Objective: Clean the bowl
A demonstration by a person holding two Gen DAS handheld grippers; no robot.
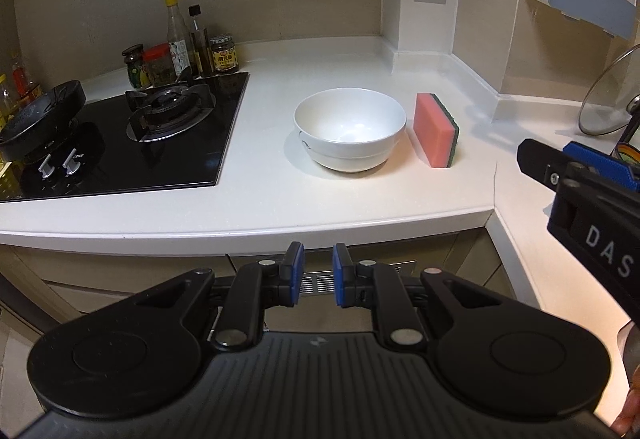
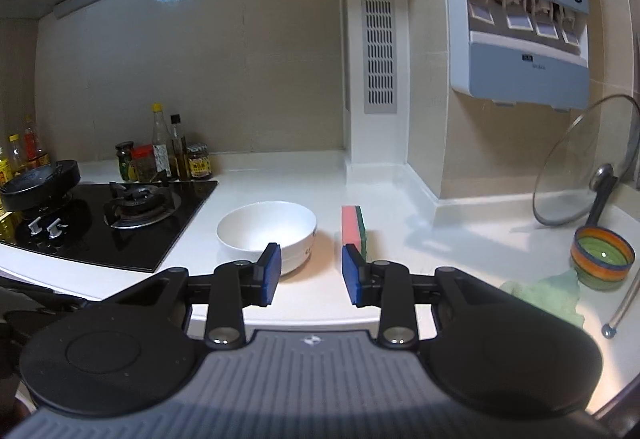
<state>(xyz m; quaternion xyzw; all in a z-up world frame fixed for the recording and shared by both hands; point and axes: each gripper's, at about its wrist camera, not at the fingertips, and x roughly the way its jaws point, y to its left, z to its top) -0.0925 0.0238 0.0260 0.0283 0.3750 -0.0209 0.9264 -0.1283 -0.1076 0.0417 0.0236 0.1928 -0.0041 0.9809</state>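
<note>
Hovering empty and spread, both tongs, left [image 1: 318,273] and right [image 2: 310,273], are facing the bowl [image 1: 350,129]; a careless grab for the sponge [image 1: 436,129] risks tipping it.

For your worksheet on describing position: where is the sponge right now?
In both wrist views the sponge stands on edge on the white counter, just right of the white bowl.

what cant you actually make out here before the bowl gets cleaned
- Bowl: right wrist view, its near side is hidden behind the right gripper's fingers.
- Sponge: its far face is turned away in both views.
- Jar labels: left wrist view, too small to read.
- Glass lid: left wrist view, cut off by the right edge.
</note>
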